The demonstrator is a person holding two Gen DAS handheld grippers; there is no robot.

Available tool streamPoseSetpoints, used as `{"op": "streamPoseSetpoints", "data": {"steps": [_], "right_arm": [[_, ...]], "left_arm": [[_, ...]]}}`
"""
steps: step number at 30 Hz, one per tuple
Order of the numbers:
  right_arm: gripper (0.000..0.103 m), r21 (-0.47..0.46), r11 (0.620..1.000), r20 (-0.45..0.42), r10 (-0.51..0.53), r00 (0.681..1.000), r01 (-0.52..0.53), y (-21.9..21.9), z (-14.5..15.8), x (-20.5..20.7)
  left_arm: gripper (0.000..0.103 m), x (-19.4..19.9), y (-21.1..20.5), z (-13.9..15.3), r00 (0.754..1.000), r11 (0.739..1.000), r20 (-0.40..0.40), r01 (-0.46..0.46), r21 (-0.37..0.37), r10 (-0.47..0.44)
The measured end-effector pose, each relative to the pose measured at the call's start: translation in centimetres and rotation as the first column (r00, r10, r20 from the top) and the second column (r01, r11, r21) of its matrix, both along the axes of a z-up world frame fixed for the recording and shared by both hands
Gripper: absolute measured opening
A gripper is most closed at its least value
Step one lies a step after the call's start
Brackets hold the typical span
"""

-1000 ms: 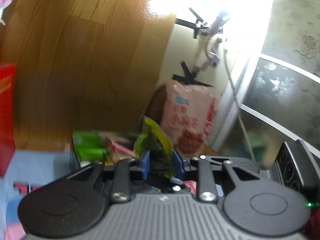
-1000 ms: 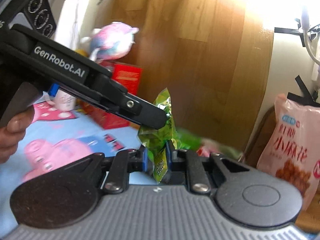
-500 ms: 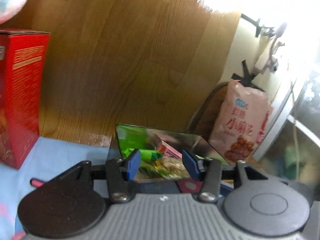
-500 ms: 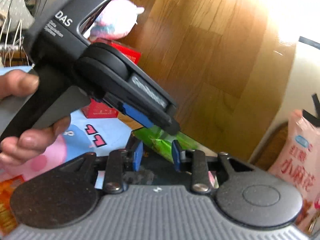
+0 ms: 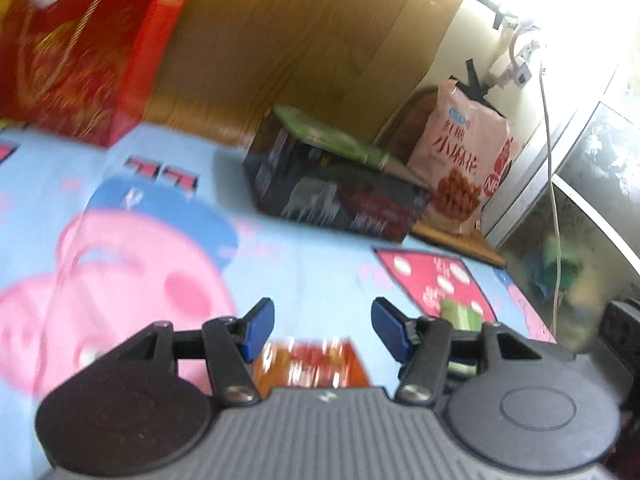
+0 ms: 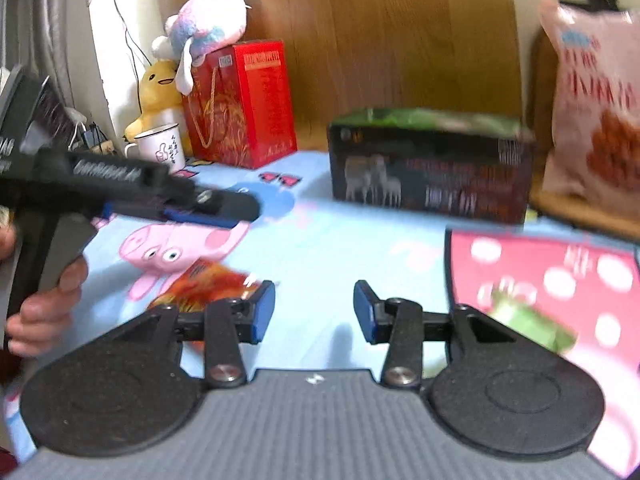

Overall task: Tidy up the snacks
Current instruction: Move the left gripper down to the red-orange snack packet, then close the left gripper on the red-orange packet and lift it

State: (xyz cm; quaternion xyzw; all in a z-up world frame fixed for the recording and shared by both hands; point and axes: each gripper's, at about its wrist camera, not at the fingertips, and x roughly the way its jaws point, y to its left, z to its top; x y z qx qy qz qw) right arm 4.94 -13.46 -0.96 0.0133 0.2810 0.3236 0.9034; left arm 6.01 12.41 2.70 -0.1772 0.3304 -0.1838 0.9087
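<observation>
left gripper (image 5: 323,326): blue-padded jaws apart with nothing between them, and they'd just been opening. it hung low over the light blue cartoon-pig cloth (image 5: 320,264).
right gripper (image 6: 314,312): same deal, jaws apart and just been opening, empty gap showing only cloth.
orange snack packet (image 5: 310,364): lay flat on the cloth right under the left gripper, mostly behind its jaws; in the right wrist view it sat just left of that gripper's left finger, partly hidden by it. pretty blurry, couldn't read it.
small green packet (image 6: 532,324): lay on a red white-dotted bag (image 6: 560,272), off to the right of the right gripper, apart from it.
dark cardboard box with green packets on top (image 6: 432,164): stood further back on the cloth, well apart from both grippers, by the wooden board (image 6: 380,40).
in the way: from the right wrist view the left gripper's black body crossed the left side, held by a hand (image 6: 44,304).
other stuff: tall red gift box with a gold cord (image 6: 240,104), pastel plush toy (image 6: 208,20) on top of it, yellow duck plush (image 6: 158,92), white enamel mug (image 6: 158,152), and a big pink snack bag (image 5: 460,160) leaning right of the dark box.
</observation>
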Motion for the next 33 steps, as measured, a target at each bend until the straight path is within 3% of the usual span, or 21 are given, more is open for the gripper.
{"op": "streamPoseSetpoints", "data": {"steps": [4, 11, 14, 16, 18, 21, 25, 29, 33], "right_arm": [[0.048, 0.046, 0.999, -0.083, 0.024, 0.996, -0.02, 0.3, -0.4, -0.3], [0.045, 0.092, 0.991, -0.091, 0.101, 0.991, -0.093, 2.4, -0.5, -1.6], [0.04, 0.096, 0.991, -0.08, 0.097, 0.992, -0.089, 2.7, -0.4, -2.0], [0.024, 0.118, 0.989, -0.107, 0.105, 0.989, -0.093, 2.5, -0.7, -2.1], [0.022, 0.139, 0.986, -0.12, 0.105, 0.987, -0.088, 2.1, -1.0, -2.3], [0.017, 0.146, 0.986, -0.116, 0.097, 0.988, -0.079, 1.5, -1.0, -2.9], [0.019, 0.181, 0.982, -0.152, 0.088, 0.984, -0.06, 0.2, -1.2, -3.3], [0.02, 0.201, 0.979, -0.168, 0.05, 0.985, -0.016, -1.5, -1.3, -3.4], [0.02, 0.234, 0.972, -0.191, 0.007, 0.982, 0.039, -3.2, -1.6, -3.5]], "left_arm": [[0.055, -1.7, 0.9, -0.7, 0.999, 0.999, -0.031, -0.018, -0.048, 0.017], [0.055, -3.1, 1.3, -1.6, 0.998, 0.995, -0.062, -0.032, -0.099, 0.026], [0.053, -3.3, 1.3, -1.8, 0.997, 0.992, -0.069, -0.035, -0.123, 0.026], [0.053, -3.3, 1.3, -1.9, 0.996, 0.986, -0.085, -0.025, -0.166, 0.011], [0.053, -3.3, 0.8, -2.1, 0.995, 0.98, -0.095, -0.007, -0.2, -0.012], [0.053, -3.8, -0.8, -2.0, 0.996, 0.984, -0.078, 0.024, -0.174, -0.038], [0.053, -4.0, -2.9, -1.8, 0.994, 0.988, -0.069, 0.076, -0.137, -0.086], [0.053, -4.2, -3.9, -2.3, 0.987, 0.977, -0.095, 0.111, -0.181, -0.13], [0.053, -4.6, -4.3, -1.8, 0.983, 0.974, -0.096, 0.14, -0.178, -0.159]]}}
